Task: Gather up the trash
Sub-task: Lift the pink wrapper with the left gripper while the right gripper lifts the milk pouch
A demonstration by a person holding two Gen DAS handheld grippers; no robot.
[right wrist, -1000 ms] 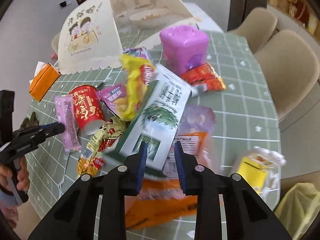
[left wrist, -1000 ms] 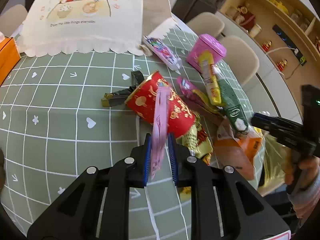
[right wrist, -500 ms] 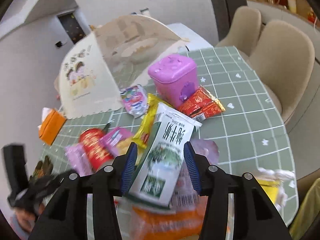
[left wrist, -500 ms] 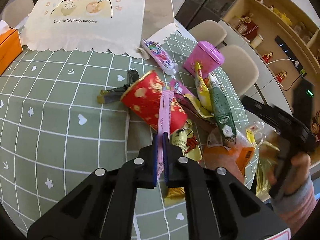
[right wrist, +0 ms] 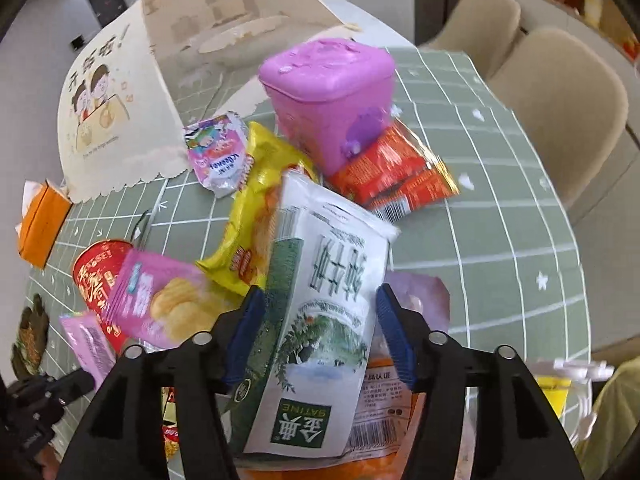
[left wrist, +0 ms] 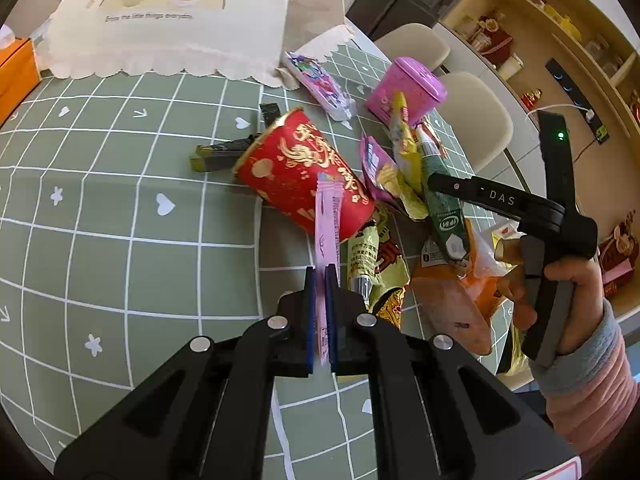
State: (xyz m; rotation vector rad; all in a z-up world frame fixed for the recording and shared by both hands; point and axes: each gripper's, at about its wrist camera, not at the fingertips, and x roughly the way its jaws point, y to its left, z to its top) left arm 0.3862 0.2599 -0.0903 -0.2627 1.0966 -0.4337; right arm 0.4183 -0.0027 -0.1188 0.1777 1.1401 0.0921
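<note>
At the lower centre of the left wrist view, the left gripper (left wrist: 320, 276) is clamped on a thin pink sachet (left wrist: 326, 216), its 2 blue pads pressed flat against the strip, which stands on edge and rises toward mid-frame in front of a red paper cup (left wrist: 300, 176) lying on its side.

In the right wrist view, the right gripper (right wrist: 320, 332) straddles a green-and-white milk carton (right wrist: 320, 320) at lower centre; its 2 blue pads sit at the carton's flanks with the jaws spread wide, and whether they press it cannot be told. In the left wrist view the same carton (left wrist: 442, 200) appears at centre right, tilted over the litter.

The trash is heaped on a green grid-patterned tablecloth (left wrist: 120, 200): a yellow chip bag (right wrist: 256, 208) just above the carton, a pink chip bag (right wrist: 160, 300) at lower left, red snack packets (right wrist: 396, 172) right of centre touching a pink lidded box (right wrist: 328, 92) at upper centre, and a white-and-pink wrapper (right wrist: 218, 156) left of the box. A cartoon-printed mesh food cover (right wrist: 104, 104) fills the upper left; an orange tissue box (right wrist: 42, 224) sits at the far left edge. Beige chairs (right wrist: 560, 112) stand at upper right.
</note>
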